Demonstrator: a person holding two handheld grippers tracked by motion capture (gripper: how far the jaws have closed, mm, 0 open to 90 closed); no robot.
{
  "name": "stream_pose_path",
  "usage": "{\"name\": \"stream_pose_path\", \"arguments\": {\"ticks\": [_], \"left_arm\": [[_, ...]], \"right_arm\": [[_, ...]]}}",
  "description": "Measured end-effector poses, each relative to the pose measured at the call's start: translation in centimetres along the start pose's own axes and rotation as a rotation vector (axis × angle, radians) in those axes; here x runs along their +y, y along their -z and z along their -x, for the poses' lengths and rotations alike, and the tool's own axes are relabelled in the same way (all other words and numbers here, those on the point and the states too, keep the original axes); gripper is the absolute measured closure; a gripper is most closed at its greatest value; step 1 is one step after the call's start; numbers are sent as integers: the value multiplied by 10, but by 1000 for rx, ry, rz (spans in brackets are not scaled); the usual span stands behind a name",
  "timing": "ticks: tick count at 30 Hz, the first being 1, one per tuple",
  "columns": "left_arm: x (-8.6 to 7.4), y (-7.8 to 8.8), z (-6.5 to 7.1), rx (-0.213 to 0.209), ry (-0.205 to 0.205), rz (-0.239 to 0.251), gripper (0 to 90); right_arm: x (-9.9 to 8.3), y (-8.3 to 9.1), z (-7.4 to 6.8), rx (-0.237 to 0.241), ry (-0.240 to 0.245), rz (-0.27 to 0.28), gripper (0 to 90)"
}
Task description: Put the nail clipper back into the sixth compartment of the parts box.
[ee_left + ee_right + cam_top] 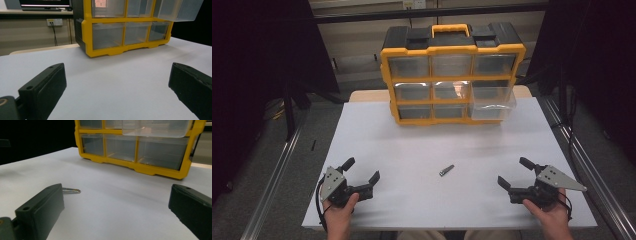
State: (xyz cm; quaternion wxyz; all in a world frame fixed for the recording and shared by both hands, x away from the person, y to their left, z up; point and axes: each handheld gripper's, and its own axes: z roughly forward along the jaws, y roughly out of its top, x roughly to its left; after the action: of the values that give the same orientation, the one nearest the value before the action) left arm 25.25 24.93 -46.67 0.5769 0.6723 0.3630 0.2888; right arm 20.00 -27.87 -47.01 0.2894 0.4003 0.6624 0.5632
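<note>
White surface (412,150) carries a loose bolt (446,170) between the left gripper (362,175) and right gripper (515,173), both wide open and empty; a careless sweep could knock it away.

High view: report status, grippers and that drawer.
Left gripper open, empty. Right gripper open, empty. Organizer's middle-right drawer pulled out. Small metal part loose on white table between grippers; nothing blocking it.

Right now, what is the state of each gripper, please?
Left gripper: open, holding nothing.
Right gripper: open, holding nothing.
</note>
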Motion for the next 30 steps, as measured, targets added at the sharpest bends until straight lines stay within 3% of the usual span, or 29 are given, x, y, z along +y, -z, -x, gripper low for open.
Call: {"name": "stream_pose_path", "arguments": {"ticks": [12, 19, 24, 30], "left_arm": [[-1, -1, 0, -5, -2, -9, 19], [0, -1, -1, -10, -15, -12, 19], [-1, -2, 1, -16, 5, -11, 19], [-1, -2, 2, -16, -16, -19, 20]], "right_arm": [[2, -11, -5, 55, 17, -27, 0], [6, -19, -8, 62, 18, -44, 4], [10, -26, -10, 75, 12, -50, 4], [12, -39, -18, 101, 18, -79, 3]]}}
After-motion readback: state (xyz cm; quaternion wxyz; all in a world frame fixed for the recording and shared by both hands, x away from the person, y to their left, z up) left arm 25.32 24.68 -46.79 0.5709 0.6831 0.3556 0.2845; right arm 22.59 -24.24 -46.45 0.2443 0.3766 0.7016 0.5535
